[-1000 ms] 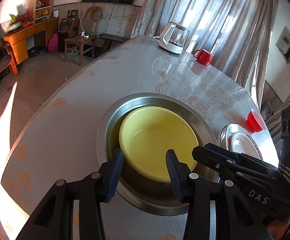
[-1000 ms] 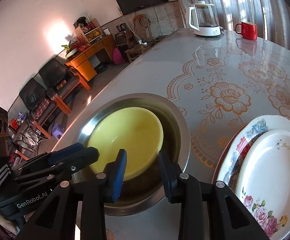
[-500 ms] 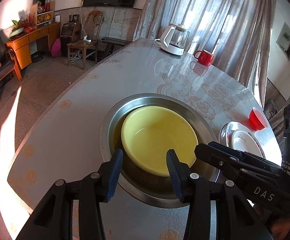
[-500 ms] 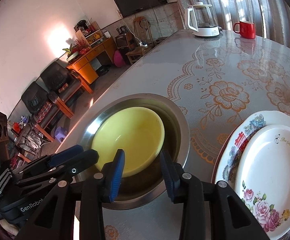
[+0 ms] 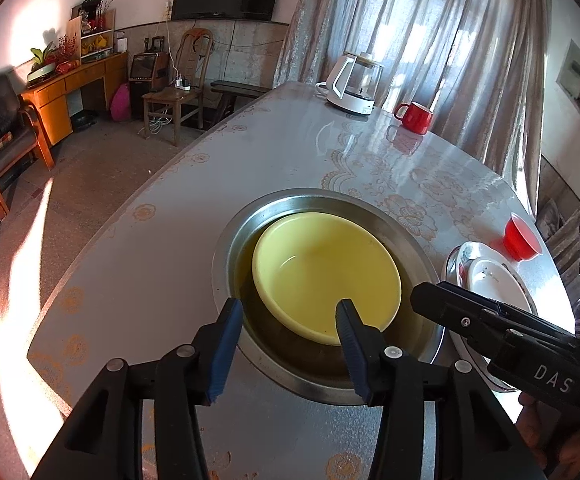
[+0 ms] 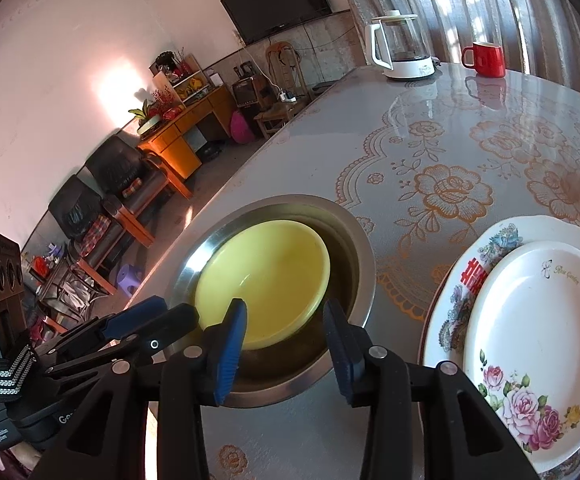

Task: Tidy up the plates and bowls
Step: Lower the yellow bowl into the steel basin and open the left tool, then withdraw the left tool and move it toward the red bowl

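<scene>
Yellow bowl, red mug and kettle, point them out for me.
Yellow bowl (image 5: 325,276): left wrist view, inner floor.
Red mug (image 6: 487,59): right wrist view, side wall.
Kettle (image 6: 403,50): right wrist view, glass body.

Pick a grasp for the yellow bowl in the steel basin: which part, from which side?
Take the yellow bowl by its near rim, one finger inside and one outside, coming from above on the gripper side. It sits upright and off-centre in the steel basin, so its outer wall is sunk below the basin edge; only the lip is free. The open left gripper already straddles that near edge.
</scene>
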`<state>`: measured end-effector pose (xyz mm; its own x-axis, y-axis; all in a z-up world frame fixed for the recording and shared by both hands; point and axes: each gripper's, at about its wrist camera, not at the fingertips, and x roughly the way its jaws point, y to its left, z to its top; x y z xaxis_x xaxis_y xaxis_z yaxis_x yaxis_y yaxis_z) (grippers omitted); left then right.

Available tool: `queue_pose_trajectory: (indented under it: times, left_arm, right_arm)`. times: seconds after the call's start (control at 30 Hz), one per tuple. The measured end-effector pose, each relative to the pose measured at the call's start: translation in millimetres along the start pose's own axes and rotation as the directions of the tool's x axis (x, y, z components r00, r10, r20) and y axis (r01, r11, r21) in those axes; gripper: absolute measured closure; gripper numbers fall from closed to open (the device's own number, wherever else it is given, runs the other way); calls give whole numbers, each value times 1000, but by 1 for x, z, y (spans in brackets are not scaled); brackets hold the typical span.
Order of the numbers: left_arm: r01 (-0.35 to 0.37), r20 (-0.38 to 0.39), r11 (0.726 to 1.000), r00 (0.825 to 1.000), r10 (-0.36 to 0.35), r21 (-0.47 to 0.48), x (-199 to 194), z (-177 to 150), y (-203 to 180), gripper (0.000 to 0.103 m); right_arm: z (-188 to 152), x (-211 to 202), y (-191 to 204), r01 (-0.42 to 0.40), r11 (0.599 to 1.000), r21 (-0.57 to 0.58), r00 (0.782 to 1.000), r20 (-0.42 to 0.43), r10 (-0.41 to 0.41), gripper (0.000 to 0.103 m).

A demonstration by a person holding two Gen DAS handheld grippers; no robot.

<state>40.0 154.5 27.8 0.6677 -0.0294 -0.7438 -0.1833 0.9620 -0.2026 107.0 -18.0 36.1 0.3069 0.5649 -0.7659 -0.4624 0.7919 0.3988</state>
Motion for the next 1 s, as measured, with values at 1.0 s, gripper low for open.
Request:
queue_pose_trajectory:
  times: [1.0]
  left_arm:
    - [-75,75,989,995,66,129,-19,-8,-35,52]
  right_arm:
    - [-8,-37,-34,28,996,84,996,86,-35,59]
